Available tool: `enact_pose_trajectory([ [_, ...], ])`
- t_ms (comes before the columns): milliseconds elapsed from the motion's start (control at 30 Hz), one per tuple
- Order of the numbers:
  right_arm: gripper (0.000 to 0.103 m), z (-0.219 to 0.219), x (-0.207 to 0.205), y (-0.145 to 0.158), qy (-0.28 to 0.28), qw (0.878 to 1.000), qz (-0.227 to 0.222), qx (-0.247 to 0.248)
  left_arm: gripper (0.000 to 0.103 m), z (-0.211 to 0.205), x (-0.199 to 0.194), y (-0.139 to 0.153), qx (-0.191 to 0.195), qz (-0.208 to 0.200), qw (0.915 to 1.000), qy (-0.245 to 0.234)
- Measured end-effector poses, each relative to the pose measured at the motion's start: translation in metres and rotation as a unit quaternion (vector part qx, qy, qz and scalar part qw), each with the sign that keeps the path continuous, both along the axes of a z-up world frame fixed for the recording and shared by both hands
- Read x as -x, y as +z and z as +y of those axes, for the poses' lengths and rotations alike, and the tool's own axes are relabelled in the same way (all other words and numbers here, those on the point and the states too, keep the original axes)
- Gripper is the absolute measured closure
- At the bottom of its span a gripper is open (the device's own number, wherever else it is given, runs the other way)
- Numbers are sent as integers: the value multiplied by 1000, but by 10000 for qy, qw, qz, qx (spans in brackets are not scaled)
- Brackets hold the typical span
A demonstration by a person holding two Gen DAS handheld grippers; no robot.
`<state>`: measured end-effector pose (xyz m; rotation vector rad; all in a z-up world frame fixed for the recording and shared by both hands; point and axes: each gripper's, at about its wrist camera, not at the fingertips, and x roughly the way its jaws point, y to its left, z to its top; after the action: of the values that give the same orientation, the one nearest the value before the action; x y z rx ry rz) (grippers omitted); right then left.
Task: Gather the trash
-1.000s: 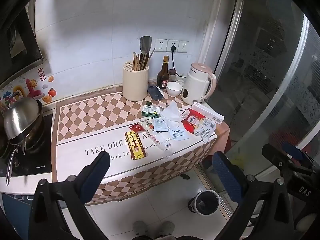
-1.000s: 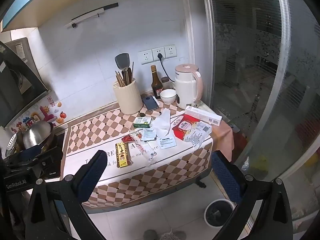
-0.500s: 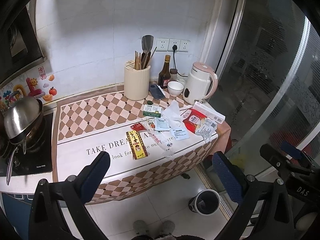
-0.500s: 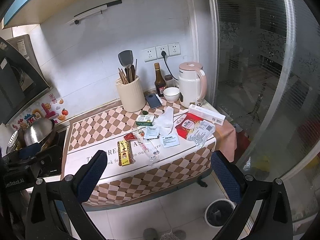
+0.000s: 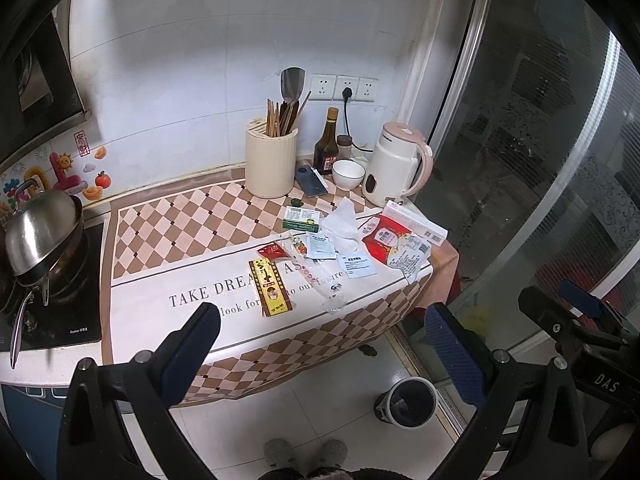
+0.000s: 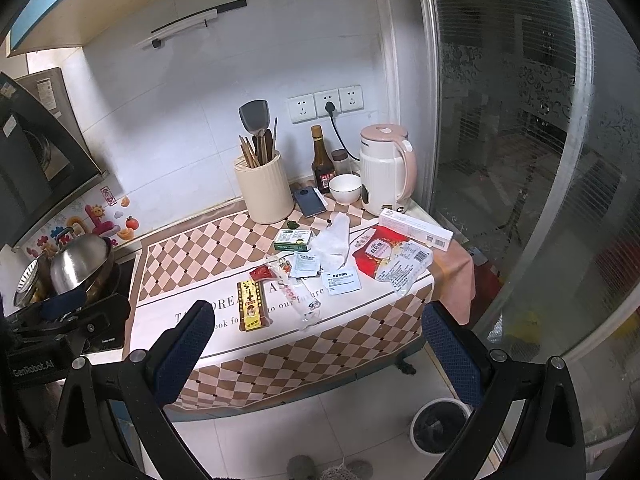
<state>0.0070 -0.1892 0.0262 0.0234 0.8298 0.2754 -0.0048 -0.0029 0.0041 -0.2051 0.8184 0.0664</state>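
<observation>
Approach step: both my left gripper (image 5: 320, 332) and right gripper (image 6: 316, 330) gape wide, empty; next I reach the yellow wrapper (image 5: 271, 287), then the bin (image 5: 408, 402)

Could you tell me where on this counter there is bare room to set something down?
The checkered cloth lies bare between the induction hob and the yellow packet, up to the utensil holder. The right half is crowded: tissue, sachets, red bag, kettle.

I read "TAKE DREA…" on the tablecloth (image 5: 152, 280), "DAS" on the right gripper (image 5: 608, 384), "GenRobot.AI" on the left gripper (image 6: 34, 370).
</observation>
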Motion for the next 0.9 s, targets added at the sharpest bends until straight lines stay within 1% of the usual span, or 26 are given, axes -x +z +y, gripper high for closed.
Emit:
enact_pose_trajectory([
  [400, 0, 0, 3, 2, 19, 10000, 24, 12, 0, 2, 0, -2, 28, 2, 10000, -25],
  [433, 0, -2, 4, 3, 26, 10000, 23, 12, 0, -4, 0, -1, 18, 5, 10000, -28],
  [900, 0, -5, 5, 1, 12, 10000, 13, 3, 0, -15, -4, -2, 41, -21, 10000, -71],
])
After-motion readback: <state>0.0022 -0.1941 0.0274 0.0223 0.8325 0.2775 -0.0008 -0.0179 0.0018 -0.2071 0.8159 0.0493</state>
